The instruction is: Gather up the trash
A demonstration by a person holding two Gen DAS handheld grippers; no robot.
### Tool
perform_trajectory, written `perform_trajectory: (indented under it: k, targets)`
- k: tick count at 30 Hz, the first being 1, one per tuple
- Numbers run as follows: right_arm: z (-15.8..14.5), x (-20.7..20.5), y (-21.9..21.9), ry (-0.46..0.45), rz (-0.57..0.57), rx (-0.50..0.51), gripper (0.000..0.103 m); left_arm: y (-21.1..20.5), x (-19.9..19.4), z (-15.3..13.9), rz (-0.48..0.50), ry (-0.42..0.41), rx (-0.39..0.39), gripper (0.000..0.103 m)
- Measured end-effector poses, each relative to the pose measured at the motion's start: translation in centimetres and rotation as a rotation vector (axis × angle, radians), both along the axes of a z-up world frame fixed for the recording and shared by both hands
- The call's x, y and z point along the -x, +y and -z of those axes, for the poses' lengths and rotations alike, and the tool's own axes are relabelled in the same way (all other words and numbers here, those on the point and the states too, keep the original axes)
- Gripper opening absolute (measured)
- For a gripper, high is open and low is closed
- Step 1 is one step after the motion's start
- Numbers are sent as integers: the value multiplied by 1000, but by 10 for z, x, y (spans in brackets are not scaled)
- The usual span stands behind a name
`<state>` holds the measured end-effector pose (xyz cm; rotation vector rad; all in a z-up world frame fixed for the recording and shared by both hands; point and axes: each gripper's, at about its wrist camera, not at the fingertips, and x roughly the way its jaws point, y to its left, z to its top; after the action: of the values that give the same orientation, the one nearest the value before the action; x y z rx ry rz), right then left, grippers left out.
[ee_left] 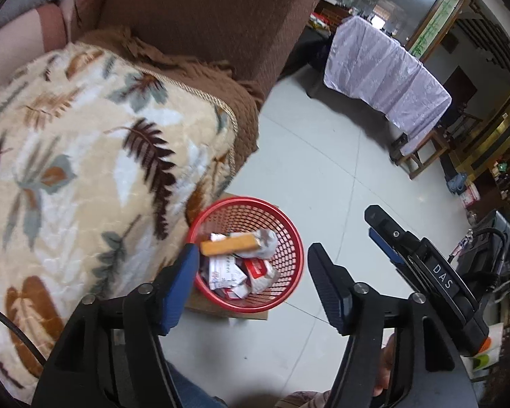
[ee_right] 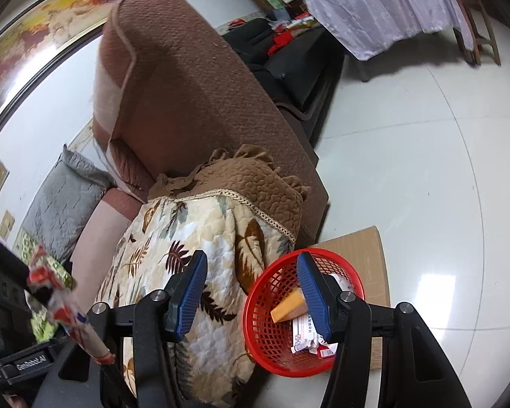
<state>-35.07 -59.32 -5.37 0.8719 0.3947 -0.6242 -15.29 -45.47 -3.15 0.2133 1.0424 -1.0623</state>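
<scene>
A red mesh basket [ee_left: 290, 227] [ee_right: 260, 333] stands on the floor beside the sofa. It holds an orange-tan bar [ee_left: 229, 244] [ee_right: 289, 306], crumpled white paper [ee_left: 268, 241] and red-and-white packets [ee_left: 227, 272]. My left gripper [ee_left: 255, 285] hovers above and in front of the basket, open with nothing between its fingers. My right gripper [ee_right: 251, 294] is open too; its right finger overlaps the basket in its own view. A crumpled red-and-white wrapper [ee_right: 64, 306] shows against the left gripper's body [ee_right: 30, 362]; I cannot tell whether it is held.
The basket rests on a flat cardboard sheet [ee_right: 367, 255]. A leaf-patterned blanket [ee_left: 85, 170] and a brown throw drape the brown sofa [ee_right: 193, 85] at left. A table under a lilac cloth [ee_left: 384, 78] stands across the pale tiled floor [ee_right: 425, 170].
</scene>
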Motion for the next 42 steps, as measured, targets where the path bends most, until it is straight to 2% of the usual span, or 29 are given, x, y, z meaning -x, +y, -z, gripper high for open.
perform_trajectory:
  k: [2,6,15,20,26,42]
  targets:
    - [-11,0,11,16,-13,36,66,13,6,-8,-13,-47,4,71]
    - [-31,-1,37,59,-47,107,78,42,16,-22,-43,-127,-1,72]
    - [-55,12,82,140,-104,173,82,91,48,-52,-106,-256,7,74]
    - [-65,18,96,152,-110,199,82,106,63,-67,-134,-300,29,75]
    - [-73,19,106,148,-123,218,83,119,73,-81,-154,-337,51,78]
    - [-76,20,110,152,-120,227,84,123,75,-84,-172,-328,50,79]
